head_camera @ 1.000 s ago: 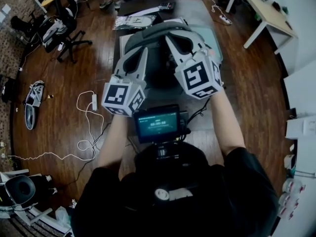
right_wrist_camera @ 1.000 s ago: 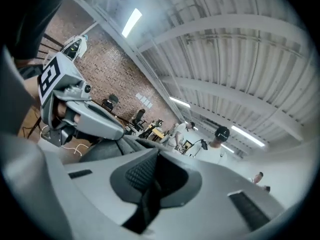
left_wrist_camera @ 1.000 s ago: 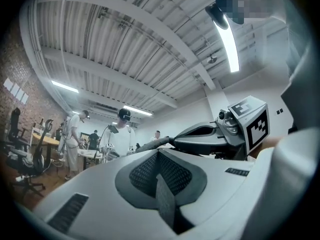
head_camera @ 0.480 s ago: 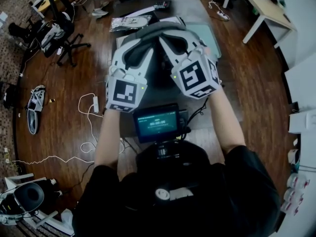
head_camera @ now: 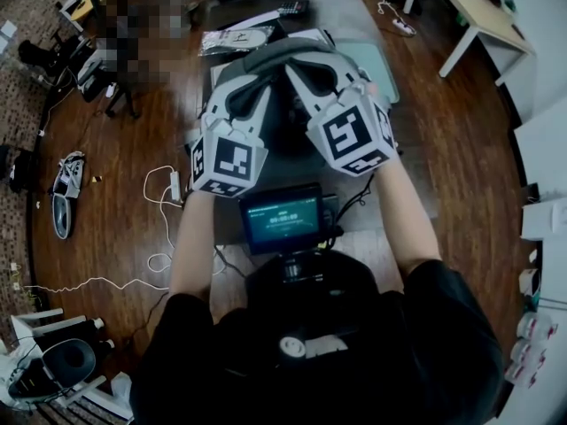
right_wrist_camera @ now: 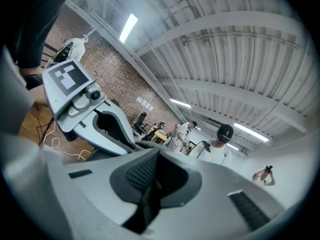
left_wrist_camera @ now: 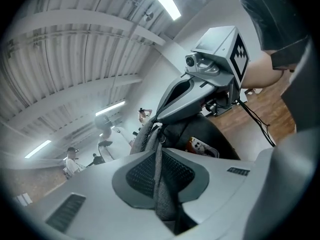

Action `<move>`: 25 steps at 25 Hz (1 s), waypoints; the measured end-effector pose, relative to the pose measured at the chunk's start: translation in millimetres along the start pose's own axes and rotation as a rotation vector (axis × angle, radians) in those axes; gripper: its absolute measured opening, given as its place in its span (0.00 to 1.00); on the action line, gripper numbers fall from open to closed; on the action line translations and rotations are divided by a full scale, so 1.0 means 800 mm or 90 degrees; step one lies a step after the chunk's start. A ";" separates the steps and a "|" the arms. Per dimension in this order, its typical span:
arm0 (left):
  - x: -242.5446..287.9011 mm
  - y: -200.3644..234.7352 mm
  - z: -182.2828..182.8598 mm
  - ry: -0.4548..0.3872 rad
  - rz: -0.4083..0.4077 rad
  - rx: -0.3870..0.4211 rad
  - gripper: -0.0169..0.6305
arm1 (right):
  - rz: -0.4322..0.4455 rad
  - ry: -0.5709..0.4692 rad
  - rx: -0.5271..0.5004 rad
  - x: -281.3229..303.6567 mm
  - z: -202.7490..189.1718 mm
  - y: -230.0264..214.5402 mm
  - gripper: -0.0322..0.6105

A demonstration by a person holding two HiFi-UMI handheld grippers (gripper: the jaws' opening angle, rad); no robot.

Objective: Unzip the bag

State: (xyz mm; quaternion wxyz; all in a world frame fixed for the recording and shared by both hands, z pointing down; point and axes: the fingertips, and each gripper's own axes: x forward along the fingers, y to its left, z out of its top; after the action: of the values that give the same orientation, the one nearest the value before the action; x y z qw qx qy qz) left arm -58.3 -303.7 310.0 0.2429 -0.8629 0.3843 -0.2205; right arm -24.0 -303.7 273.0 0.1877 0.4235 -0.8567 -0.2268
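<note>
Two-armed reach; left gripper (left_wrist_camera: 157,156) closing, seemingly on bag (head_camera: 282,53).

No text reads clearly in any view. The small screen (head_camera: 282,218) in the head view shows a row of pale characters, too small to make out; the clear packet (head_camera: 235,40) beyond it and the printed tag (left_wrist_camera: 202,146) in the left gripper view carry print, likewise illegible. Left cube (head_camera: 228,159) and right cube (head_camera: 352,136): black-and-white square codes, no letters
</note>
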 end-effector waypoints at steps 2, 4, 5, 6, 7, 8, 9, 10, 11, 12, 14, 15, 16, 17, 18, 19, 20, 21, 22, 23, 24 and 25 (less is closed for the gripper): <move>-0.001 0.002 -0.001 0.002 -0.014 -0.021 0.09 | 0.002 0.002 0.032 -0.001 0.001 -0.004 0.09; 0.000 0.004 -0.001 0.000 -0.028 -0.046 0.09 | 0.006 0.002 0.061 -0.002 -0.002 -0.010 0.10; 0.000 0.004 -0.001 -0.002 -0.032 -0.054 0.09 | 0.009 0.001 0.074 -0.002 -0.003 -0.012 0.10; 0.000 0.005 0.000 -0.005 -0.035 -0.059 0.09 | 0.013 0.000 0.087 -0.004 -0.005 -0.014 0.10; 0.000 0.004 0.001 -0.007 -0.036 -0.061 0.09 | 0.016 -0.001 0.100 -0.007 -0.006 -0.016 0.10; -0.001 0.004 0.003 -0.010 -0.036 -0.062 0.09 | 0.017 -0.001 0.110 -0.009 -0.007 -0.018 0.10; -0.002 0.003 0.003 -0.012 -0.036 -0.062 0.09 | 0.015 0.001 0.116 -0.012 -0.008 -0.019 0.10; -0.003 0.003 0.004 -0.014 -0.036 -0.061 0.08 | 0.014 0.002 0.120 -0.014 -0.009 -0.019 0.10; -0.003 0.003 0.004 -0.015 -0.036 -0.061 0.08 | 0.014 0.002 0.126 -0.016 -0.010 -0.019 0.10; -0.004 0.003 0.003 -0.016 -0.036 -0.062 0.08 | 0.015 0.001 0.133 -0.017 -0.012 -0.019 0.10; -0.005 0.002 0.003 -0.017 -0.037 -0.061 0.08 | 0.020 -0.004 0.151 -0.021 -0.014 -0.021 0.10; -0.007 0.001 0.004 -0.019 -0.038 -0.061 0.08 | 0.027 -0.008 0.165 -0.025 -0.014 -0.022 0.10; -0.009 -0.002 0.005 -0.020 -0.041 -0.063 0.08 | 0.035 -0.012 0.179 -0.029 -0.014 -0.022 0.10; -0.012 -0.004 0.007 -0.020 -0.044 -0.064 0.08 | 0.042 -0.016 0.189 -0.034 -0.014 -0.021 0.10; -0.013 -0.006 0.008 -0.020 -0.046 -0.065 0.08 | 0.046 -0.019 0.194 -0.038 -0.014 -0.021 0.10; -0.013 -0.007 0.009 -0.019 -0.048 -0.065 0.08 | 0.048 -0.018 0.191 -0.040 -0.015 -0.021 0.10; -0.013 -0.006 0.009 -0.020 -0.050 -0.067 0.08 | 0.048 -0.013 0.181 -0.040 -0.017 -0.021 0.10; -0.013 -0.005 0.007 -0.021 -0.051 -0.070 0.08 | 0.048 -0.007 0.169 -0.040 -0.019 -0.020 0.10; -0.013 -0.003 0.006 -0.022 -0.053 -0.074 0.08 | 0.050 -0.001 0.157 -0.040 -0.021 -0.019 0.10; -0.014 -0.002 0.004 -0.023 -0.055 -0.077 0.08 | 0.051 0.003 0.146 -0.040 -0.023 -0.018 0.10; -0.013 -0.001 0.004 -0.023 -0.055 -0.077 0.08 | 0.051 0.006 0.130 -0.040 -0.025 -0.017 0.10; -0.013 0.000 0.004 -0.023 -0.056 -0.076 0.08 | 0.050 0.010 0.110 -0.042 -0.027 -0.017 0.10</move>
State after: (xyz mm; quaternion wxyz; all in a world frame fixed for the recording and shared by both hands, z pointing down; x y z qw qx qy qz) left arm -62.6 -294.7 305.7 0.1882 -0.8957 0.3541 -0.1920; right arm 15.1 -288.8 279.3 0.1660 0.4056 -0.8876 -0.1414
